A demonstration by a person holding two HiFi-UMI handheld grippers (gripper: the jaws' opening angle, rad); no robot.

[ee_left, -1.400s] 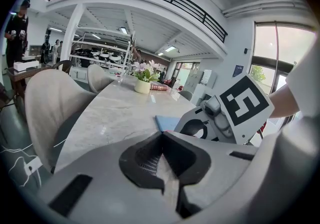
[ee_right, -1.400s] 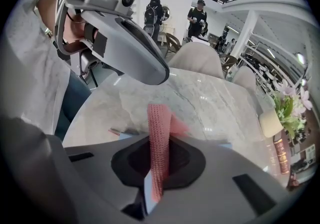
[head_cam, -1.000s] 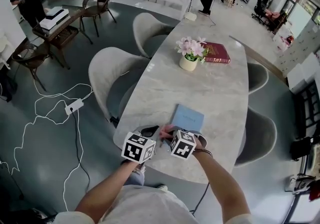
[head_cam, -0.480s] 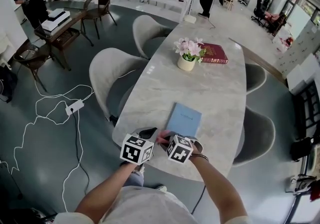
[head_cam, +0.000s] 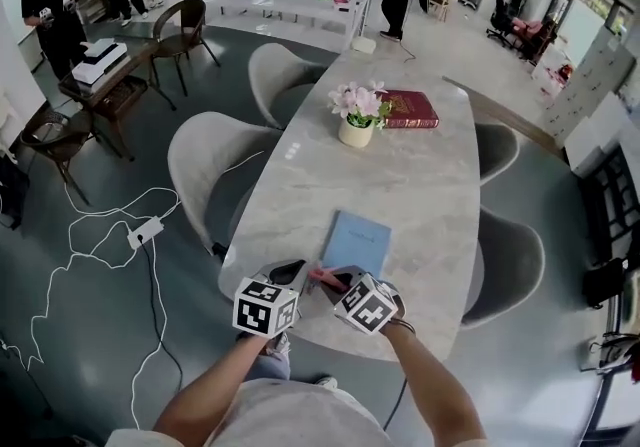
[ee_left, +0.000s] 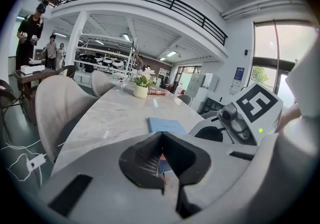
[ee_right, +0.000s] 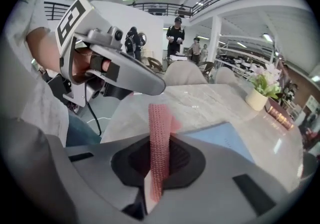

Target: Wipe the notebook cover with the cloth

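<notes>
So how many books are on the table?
2. A blue notebook lies at the near end; a red book lies beside the flower pot at the far end.

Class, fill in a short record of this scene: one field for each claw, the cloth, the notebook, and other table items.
Left claw: shut, nothing seen gripped
Right claw: shut on the pink cloth
Notebook: blue, closed, flat on the marble table
Cloth position: by the notebook's near edge; contact unclear
Also on table: flower pot, red book
</notes>
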